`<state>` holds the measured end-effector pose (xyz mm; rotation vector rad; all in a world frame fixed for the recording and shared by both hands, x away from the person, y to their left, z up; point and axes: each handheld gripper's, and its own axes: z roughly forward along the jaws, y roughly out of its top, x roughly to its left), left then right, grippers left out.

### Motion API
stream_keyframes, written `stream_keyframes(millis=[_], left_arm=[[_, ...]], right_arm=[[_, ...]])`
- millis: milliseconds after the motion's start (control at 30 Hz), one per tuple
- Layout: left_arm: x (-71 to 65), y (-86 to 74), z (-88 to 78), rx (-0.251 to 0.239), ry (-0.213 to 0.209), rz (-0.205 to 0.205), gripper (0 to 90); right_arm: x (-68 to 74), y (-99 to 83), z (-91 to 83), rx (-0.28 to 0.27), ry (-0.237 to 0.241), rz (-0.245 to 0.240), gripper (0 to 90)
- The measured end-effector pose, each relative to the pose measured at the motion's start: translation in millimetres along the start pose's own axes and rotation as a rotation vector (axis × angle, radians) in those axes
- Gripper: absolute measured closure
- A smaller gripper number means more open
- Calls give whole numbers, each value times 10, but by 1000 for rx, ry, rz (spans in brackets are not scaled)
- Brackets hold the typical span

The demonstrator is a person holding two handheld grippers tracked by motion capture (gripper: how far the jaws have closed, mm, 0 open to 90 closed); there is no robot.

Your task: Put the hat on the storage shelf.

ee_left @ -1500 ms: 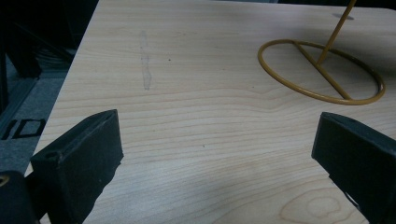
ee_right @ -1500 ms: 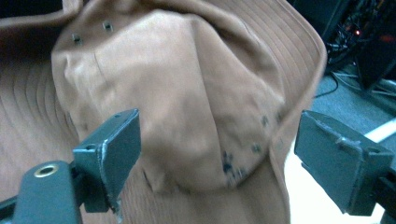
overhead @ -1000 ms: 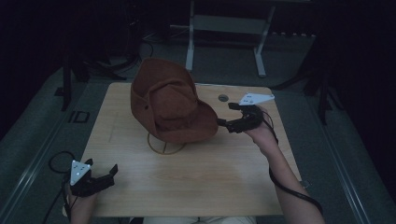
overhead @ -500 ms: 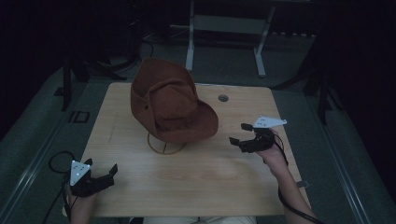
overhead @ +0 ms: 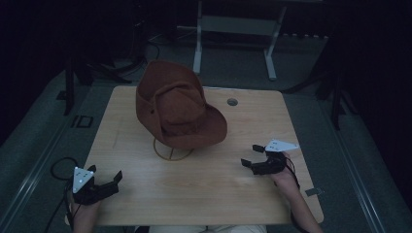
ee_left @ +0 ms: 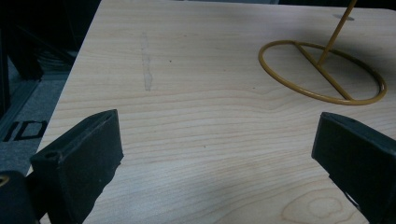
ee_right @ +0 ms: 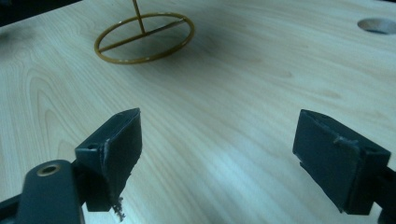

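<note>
A brown brimmed hat point(overhead: 177, 109) rests tilted on a gold wire stand point(overhead: 171, 149) at the middle of the wooden table point(overhead: 204, 194). The stand's ring base point(ee_left: 322, 72) shows in the left gripper view, and the same ring base point(ee_right: 144, 37) in the right gripper view. My left gripper point(overhead: 115, 178) stands open near the table's front left corner, nothing between its jaws. My right gripper point(overhead: 250, 156) stands open at the right side, a short way right of the hat's brim, holding nothing.
A round cable hole point(overhead: 232, 102) sits in the table behind the hat. A metal frame point(overhead: 233, 29) stands on the floor beyond the far edge. A cable point(overhead: 58, 167) loops on the floor at left. Dark surroundings all round.
My right gripper has drawn back from the hat's brim, toward the front right of the table. The hat and the left gripper have stayed put.
</note>
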<state>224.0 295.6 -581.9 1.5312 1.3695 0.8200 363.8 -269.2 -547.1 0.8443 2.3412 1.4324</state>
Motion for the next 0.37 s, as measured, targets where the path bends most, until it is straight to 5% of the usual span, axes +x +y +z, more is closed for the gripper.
stream_keyframes(millis=[367], left_arm=[[3, -2, 12, 4, 1, -3, 24]], right_arm=[[7, -241, -141, 10, -11, 38, 155]])
